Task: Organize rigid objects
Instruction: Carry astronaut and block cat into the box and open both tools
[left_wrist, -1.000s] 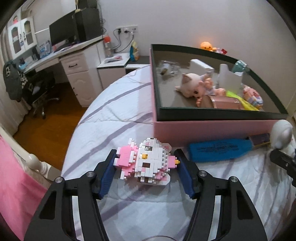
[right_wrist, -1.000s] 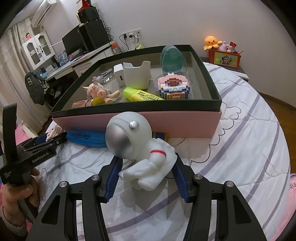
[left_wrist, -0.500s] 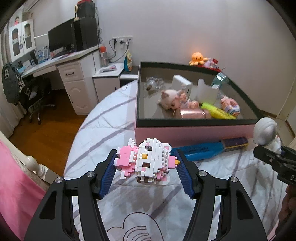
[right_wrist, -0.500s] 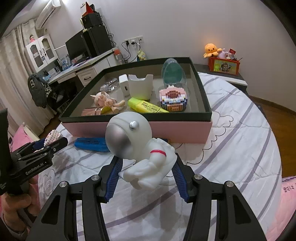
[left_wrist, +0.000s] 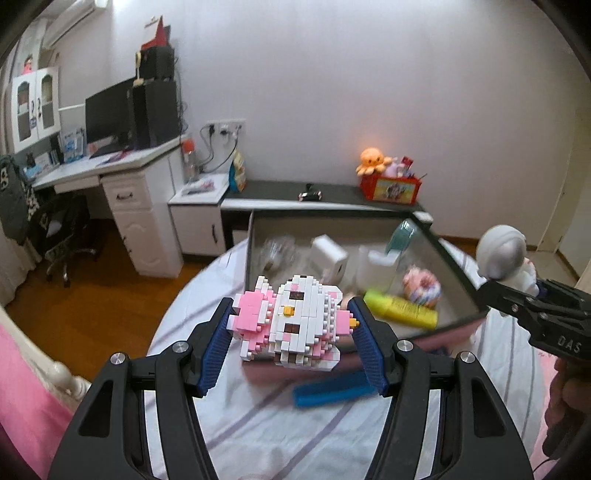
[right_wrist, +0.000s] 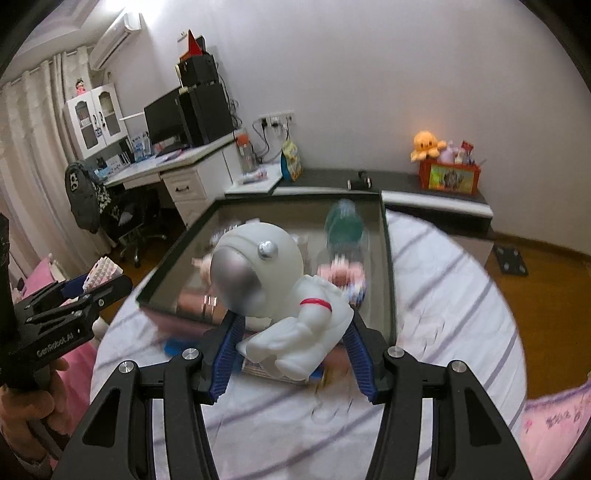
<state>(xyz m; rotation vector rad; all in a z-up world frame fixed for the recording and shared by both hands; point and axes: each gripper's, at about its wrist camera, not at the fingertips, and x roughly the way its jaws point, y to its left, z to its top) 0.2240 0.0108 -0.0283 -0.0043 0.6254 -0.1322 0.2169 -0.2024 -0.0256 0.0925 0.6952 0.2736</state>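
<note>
Holding: the left tongs are gripping the pink-and-white brick cat between the blue pads, jaws about half spread; the right tongs are clamping the white astronaut figure the same way.
Landmark: the open box, pink outside with a dark rim, is sitting on the striped bed.
Key relation: the box is lying ahead of and below both tongs, so each toy is hanging on the near side of the box's front wall, above the bedsheet.
Nearer hand: the astronaut is sitting off the box's right front corner, the brick cat off its left front; neither looks clearly closer.
Long axis: the brick cat is lying crosswise between the pads; the astronaut is leaning, helmet up and to the left.
Box contents: a yellow highlighter, a white holder and a teal egg shape are filling the right half; the left half is looking freer.
Still outside: a blue pen-like item is lying just in front of the box.
</note>
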